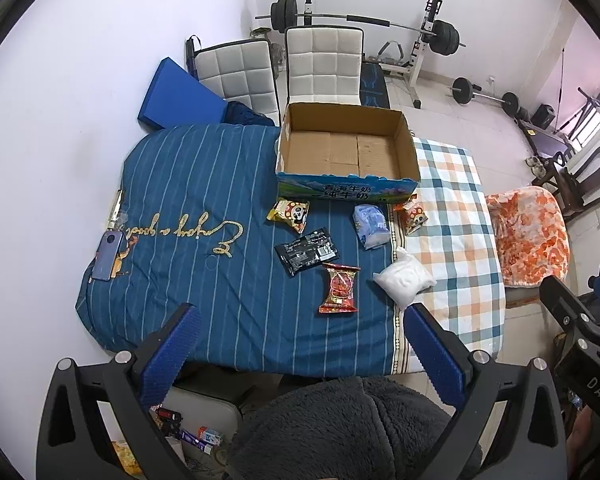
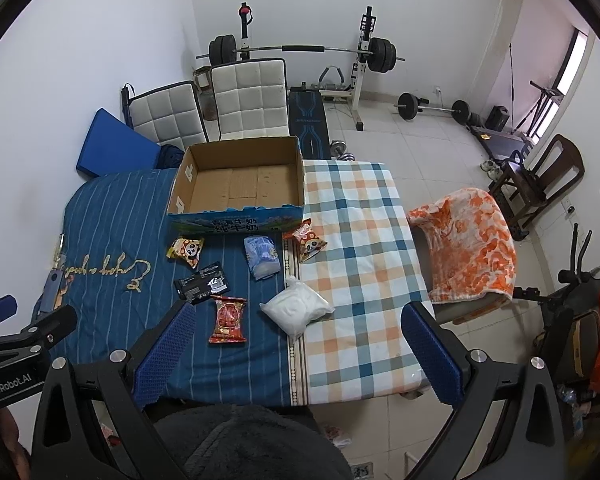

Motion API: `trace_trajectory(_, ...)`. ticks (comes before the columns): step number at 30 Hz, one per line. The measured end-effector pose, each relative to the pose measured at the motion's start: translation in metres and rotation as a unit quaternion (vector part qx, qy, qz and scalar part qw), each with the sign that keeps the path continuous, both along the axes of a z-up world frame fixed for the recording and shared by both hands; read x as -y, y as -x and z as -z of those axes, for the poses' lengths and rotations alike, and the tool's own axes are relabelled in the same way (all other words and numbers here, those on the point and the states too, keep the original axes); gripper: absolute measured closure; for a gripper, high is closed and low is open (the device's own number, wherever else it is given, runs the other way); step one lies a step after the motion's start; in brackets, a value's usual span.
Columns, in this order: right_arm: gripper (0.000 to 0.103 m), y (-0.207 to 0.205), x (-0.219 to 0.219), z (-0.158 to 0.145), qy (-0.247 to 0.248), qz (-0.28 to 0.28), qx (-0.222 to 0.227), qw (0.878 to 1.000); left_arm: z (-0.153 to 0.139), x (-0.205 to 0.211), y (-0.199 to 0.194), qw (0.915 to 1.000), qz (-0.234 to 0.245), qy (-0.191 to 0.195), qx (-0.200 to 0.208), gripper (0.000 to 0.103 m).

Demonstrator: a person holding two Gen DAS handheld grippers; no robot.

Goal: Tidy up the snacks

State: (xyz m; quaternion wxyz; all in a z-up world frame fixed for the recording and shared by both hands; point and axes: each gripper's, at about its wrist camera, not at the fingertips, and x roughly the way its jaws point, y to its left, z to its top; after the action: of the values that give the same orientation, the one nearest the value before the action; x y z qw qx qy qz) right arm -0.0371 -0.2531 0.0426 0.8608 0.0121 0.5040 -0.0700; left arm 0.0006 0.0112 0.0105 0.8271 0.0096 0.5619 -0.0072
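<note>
An open cardboard box (image 1: 346, 148) (image 2: 240, 184) with nothing in it stands at the far side of the cloth-covered table. In front of it lie several snack packets: a yellow panda packet (image 1: 290, 213) (image 2: 187, 251), a black packet (image 1: 307, 251) (image 2: 202, 283), a red packet (image 1: 340, 289) (image 2: 229, 319), a pale blue packet (image 1: 371, 226) (image 2: 262, 257), an orange panda packet (image 1: 412, 214) (image 2: 308, 239) and a white bag (image 1: 405, 280) (image 2: 297, 307). My left gripper (image 1: 300, 356) is open, held above the near table edge. My right gripper (image 2: 296, 354) is open too, nothing between its fingers.
A phone (image 1: 107, 256) lies at the table's left edge. Two white chairs (image 1: 324, 64) stand behind the table, with a barbell rack (image 1: 428, 36) beyond. An orange-blanketed seat (image 1: 528, 236) is to the right. A dark fleece garment (image 1: 340, 428) lies below the grippers.
</note>
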Motion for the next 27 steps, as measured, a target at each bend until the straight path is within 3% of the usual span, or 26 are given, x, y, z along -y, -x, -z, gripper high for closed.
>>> trace_trajectory(27,0.000,0.020,0.010,0.000,-0.008,0.005,0.011,1.000,-0.009,0.017,0.015,0.9998,0.007,-0.007,0.017,0.000)
